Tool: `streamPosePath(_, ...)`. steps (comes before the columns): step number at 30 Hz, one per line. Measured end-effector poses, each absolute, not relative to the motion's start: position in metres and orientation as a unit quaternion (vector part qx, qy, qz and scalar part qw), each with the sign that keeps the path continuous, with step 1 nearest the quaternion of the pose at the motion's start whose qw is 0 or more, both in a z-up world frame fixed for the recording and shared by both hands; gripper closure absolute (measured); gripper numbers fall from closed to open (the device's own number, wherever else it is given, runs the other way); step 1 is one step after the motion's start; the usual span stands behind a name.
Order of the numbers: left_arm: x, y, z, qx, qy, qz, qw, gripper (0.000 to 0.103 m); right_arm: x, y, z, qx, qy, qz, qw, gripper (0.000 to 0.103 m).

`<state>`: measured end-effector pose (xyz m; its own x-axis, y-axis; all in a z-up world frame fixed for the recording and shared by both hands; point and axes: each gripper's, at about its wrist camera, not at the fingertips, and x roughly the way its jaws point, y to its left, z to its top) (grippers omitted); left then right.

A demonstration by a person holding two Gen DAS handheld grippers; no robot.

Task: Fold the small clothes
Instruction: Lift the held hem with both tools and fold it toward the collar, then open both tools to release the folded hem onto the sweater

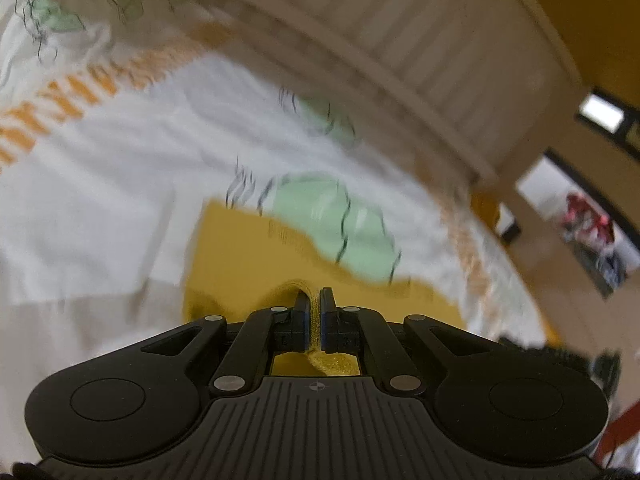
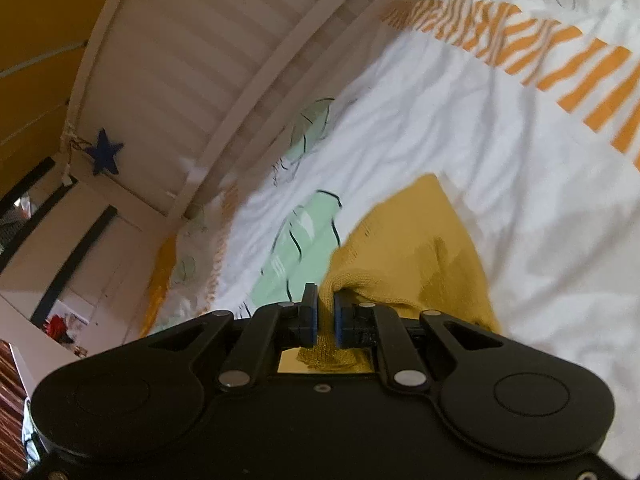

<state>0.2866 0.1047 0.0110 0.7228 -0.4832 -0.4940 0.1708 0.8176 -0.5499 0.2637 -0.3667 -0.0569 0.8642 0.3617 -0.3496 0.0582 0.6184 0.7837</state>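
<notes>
The yellow knit garment [image 2: 416, 248] is pinched by the left gripper [image 1: 314, 308] and right gripper [image 2: 325, 312], on the bedsheet [image 2: 460, 128] beside the slatted headboard [image 2: 192, 60].

In the left wrist view the knit garment [image 1: 240, 256] lies on the bedsheet [image 1: 112, 184] at lower centre, its edge between the left gripper [image 1: 314, 312] jaws. The slatted bed rail [image 1: 420, 40] runs behind, upper right. In the right wrist view the garment [image 2: 408, 240] lies centre-right, a fold between the right gripper [image 2: 326, 316] jaws; the rail [image 2: 192, 60] stands upper left.
</notes>
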Motion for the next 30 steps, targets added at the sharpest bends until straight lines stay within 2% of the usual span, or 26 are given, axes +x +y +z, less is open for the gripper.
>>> streamPosePath(4, 0.320, 0.106, 0.020, -0.243, 0.306, -0.159, 0.907, 0.099, 0.285, -0.370, -0.060, 0.428, 0.248, 0.079, 0.865, 0.086)
streamPosePath(10, 0.368, 0.103, -0.005, -0.260, 0.334, -0.128, 0.897, 0.099, 0.320, -0.381, -0.081, 0.447, 0.268, 0.047, 0.852, 0.085)
streamPosePath(11, 0.375, 0.104, -0.011, -0.258, 0.344, -0.124, 0.894, 0.099, 0.323, -0.382, -0.085, 0.445, 0.273, 0.044, 0.852, 0.081)
streamPosePath(14, 0.387, 0.105, -0.028, -0.247, 0.370, -0.110, 0.889, 0.096, 0.331, -0.382, -0.092, 0.442, 0.289, 0.030, 0.849, 0.079)
streamPosePath(15, 0.390, 0.106, -0.031, -0.245, 0.378, -0.106, 0.887, 0.092, 0.330, -0.382, -0.092, 0.440, 0.289, 0.026, 0.850, 0.079)
streamPosePath(16, 0.391, 0.107, -0.033, -0.243, 0.382, -0.103, 0.886, 0.082, 0.328, -0.381, -0.090, 0.433, 0.286, 0.024, 0.855, 0.074)
streamPosePath(18, 0.386, 0.111, -0.031, -0.239, 0.367, -0.098, 0.893, 0.072, 0.322, -0.380, -0.085, 0.414, 0.278, 0.019, 0.867, 0.043)
streamPosePath(20, 0.379, 0.115, -0.022, -0.224, 0.343, -0.093, 0.907, 0.065, 0.314, -0.379, -0.077, 0.387, 0.268, 0.011, 0.882, 0.031)
streamPosePath(25, 0.356, 0.106, -0.001, -0.152, 0.318, -0.102, 0.930, 0.062, 0.303, -0.368, -0.053, 0.303, 0.267, -0.002, 0.915, 0.031)
streamPosePath(30, 0.317, 0.079, -0.014, -0.045, 0.328, -0.145, 0.932, 0.061, 0.289, -0.318, -0.037, 0.183, 0.282, 0.030, 0.941, 0.031)
